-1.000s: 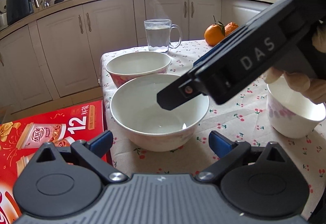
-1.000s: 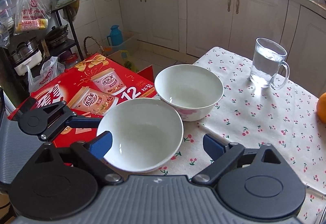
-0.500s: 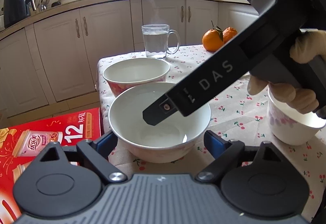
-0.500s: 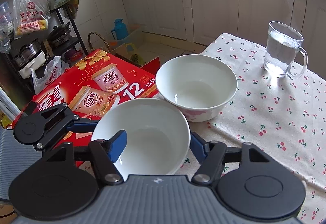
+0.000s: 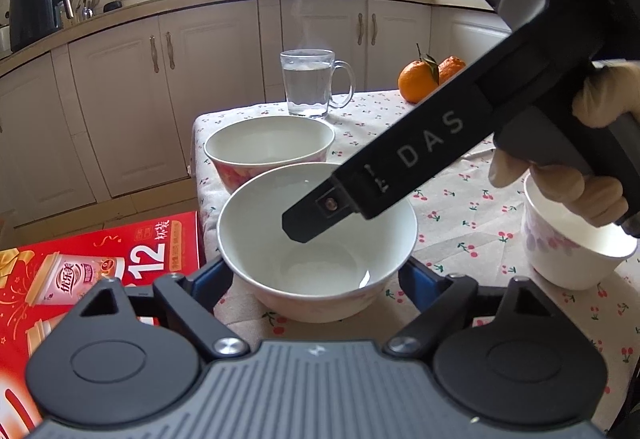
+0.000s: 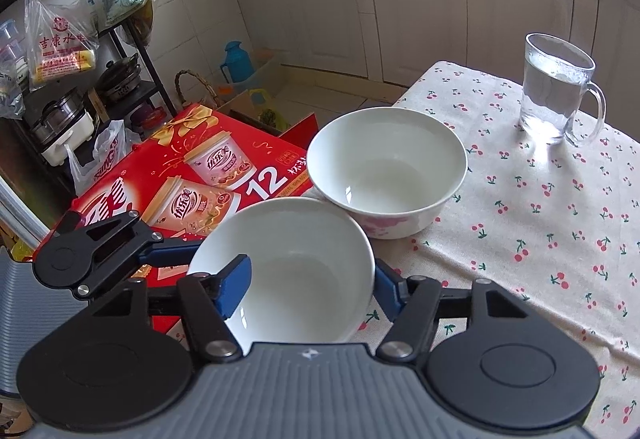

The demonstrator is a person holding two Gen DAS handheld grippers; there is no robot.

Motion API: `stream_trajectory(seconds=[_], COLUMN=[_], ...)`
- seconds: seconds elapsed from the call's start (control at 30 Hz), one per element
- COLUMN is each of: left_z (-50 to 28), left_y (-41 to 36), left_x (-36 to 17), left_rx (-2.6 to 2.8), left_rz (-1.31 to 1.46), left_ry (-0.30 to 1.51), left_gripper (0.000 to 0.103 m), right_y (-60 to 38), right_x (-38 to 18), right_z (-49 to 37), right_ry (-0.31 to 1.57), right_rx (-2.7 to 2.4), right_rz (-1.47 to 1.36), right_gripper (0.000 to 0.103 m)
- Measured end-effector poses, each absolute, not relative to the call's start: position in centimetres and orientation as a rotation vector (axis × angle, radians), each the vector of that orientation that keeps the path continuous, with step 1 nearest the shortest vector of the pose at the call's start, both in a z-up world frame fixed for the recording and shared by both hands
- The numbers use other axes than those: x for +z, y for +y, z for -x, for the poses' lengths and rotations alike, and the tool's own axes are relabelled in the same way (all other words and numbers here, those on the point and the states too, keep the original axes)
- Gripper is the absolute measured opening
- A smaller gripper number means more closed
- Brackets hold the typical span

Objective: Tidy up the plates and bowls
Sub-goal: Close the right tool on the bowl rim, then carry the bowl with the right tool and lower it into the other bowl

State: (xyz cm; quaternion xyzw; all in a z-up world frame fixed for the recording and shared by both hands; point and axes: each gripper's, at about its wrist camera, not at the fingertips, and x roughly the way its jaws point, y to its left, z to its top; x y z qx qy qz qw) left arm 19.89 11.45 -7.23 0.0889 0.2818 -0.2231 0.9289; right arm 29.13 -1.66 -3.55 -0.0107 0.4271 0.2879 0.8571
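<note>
We see a white near bowl (image 5: pixel 318 259) at lower centre of the left wrist view, standing close to the tabletop (image 5: pixel 460 199) edge that drops off toward lower left. The left tongs (image 5: pixel 316 281) straddle it: blue pads sit against its outer wall on both sides, the jaws closing and clenched on the near bowl. The right tongs (image 6: pixel 310 281) take the same bowl from another side; in the right wrist view one blue pad lies inside the rim at lower left, the other outside the wall at lower right, closing on the rim between them.

A second bowl (image 5: pixel 270 147) stands just behind the near bowl, above it in frame, nearly touching, also close to the cloth's left edge. A small cup (image 5: pixel 576 251) sits at right of the left wrist view, partly behind a gloved hand (image 5: pixel 560 183).

Open cloth lies at right of the right wrist view, between the bowls and the glass mug (image 6: pixel 558 91) at upper right. Two oranges (image 5: pixel 430 79) sit at the far edge. Beyond the left edge, lower down, lies a red carton (image 6: pixel 192 175).
</note>
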Motion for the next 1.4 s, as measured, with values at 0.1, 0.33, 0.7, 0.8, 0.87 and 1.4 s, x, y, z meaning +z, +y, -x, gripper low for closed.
stream_trajectory(seconds=[0.1, 0.33, 0.7, 0.8, 0.87, 1.4], left_z=[-19.4, -17.6, -13.7, -12.6, -12.0, -10.7], left_y=[11.2, 10.2, 7.9, 7.3, 7.0, 1.6], left_x=[-6.8, -5.6, -4.1, -3.5, -3.2, -1.3], left_rx=[-0.460, -0.485, -0.524, -0.530, -0.534, -0.644], left_rz=[-0.184, -0.203, -0.207, -0.196, -0.198, -0.287], left_ry=[0.575, 0.571, 0.601, 0.604, 0.602, 0.524], left_gripper=[0.089, 0.089, 0.089, 0.089, 0.089, 0.089], right_y=[-2.0, -3.4, -6.0, -6.8, -7.3, -13.2], right_x=[-3.2, -2.3, -1.1, -0.6, -0.3, 2.6], right_z=[-28.7, -26.9, -22.0, -20.6, -19.9, -15.6], right_ry=[0.891, 0.898, 0.907, 0.900, 0.894, 0.796], right_rx=[0.610, 0.595, 0.559, 0.555, 0.552, 0.449], right_rz=[0.018, -0.028, -0.052, -0.062, -0.070, -0.120], right_gripper=[0.070, 0.071, 0.071, 0.071, 0.071, 0.071])
